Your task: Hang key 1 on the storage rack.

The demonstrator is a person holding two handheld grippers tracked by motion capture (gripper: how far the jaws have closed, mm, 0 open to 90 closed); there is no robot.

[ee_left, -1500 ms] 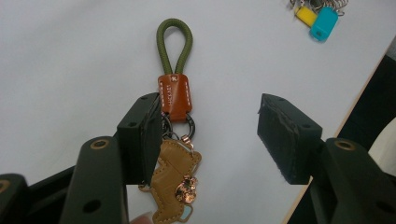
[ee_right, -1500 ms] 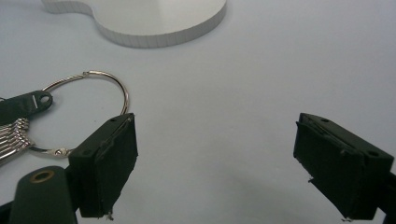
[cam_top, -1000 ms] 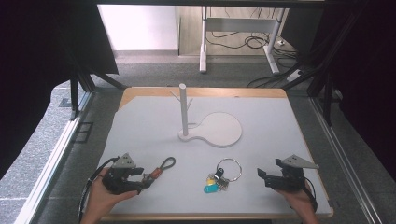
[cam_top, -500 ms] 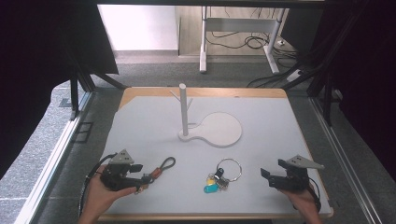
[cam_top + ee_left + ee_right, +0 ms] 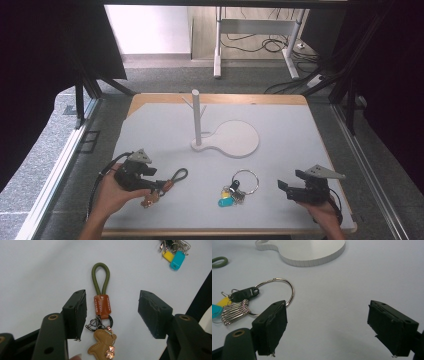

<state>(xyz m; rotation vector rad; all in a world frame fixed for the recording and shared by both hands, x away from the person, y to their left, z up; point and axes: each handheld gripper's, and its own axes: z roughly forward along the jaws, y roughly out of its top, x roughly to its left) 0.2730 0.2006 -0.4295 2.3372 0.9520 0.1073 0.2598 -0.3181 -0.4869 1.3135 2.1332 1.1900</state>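
L gripper (image 5: 159, 186) is closing in on green-loop keychain (image 5: 101, 305) since 1 s ago, lower left of frame; jaws apart, straddling it. R gripper (image 5: 286, 187) is idling, jaws apart; pickup looks imminent.

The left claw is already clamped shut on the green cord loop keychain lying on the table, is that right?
Not quite. The left claw is open, its jaws standing apart on either side of the green cord loop keychain, which lies on the table between them ungripped. The left gripper view shows it.
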